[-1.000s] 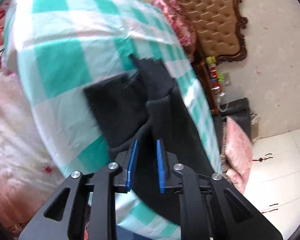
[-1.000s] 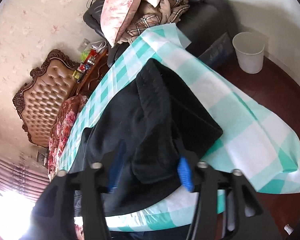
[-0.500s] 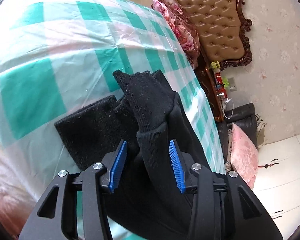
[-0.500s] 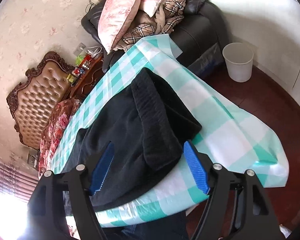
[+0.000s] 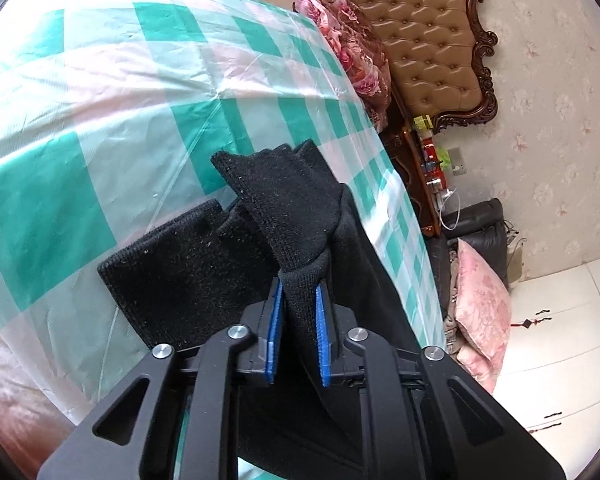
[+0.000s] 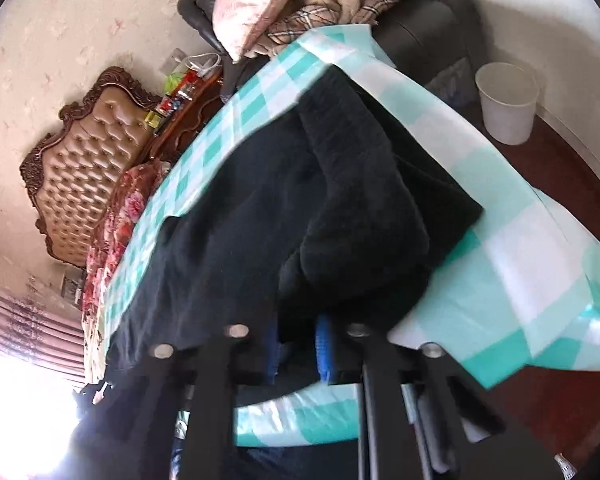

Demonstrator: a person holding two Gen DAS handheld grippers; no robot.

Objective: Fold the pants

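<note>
Black knitted pants (image 5: 228,280) are lying bunched on a green-and-white checked plastic sheet (image 5: 100,120) covering a bed. The left gripper (image 5: 296,312) is pinching a ribbed cuff; the right gripper (image 6: 300,340) is clamping thick fabric at the near edge. The slippery sheet could slide, or the uneven layers could drop out.

Pants (image 5: 300,216): black knit, between blue-padded jaws. Cloth (image 5: 100,128) beyond jaws: teal-and-white check. Headboard (image 5: 428,40): tan tufted, dark carved frame. Pillow (image 5: 482,300): pink floral. Bin (image 6: 506,100): white.
</note>
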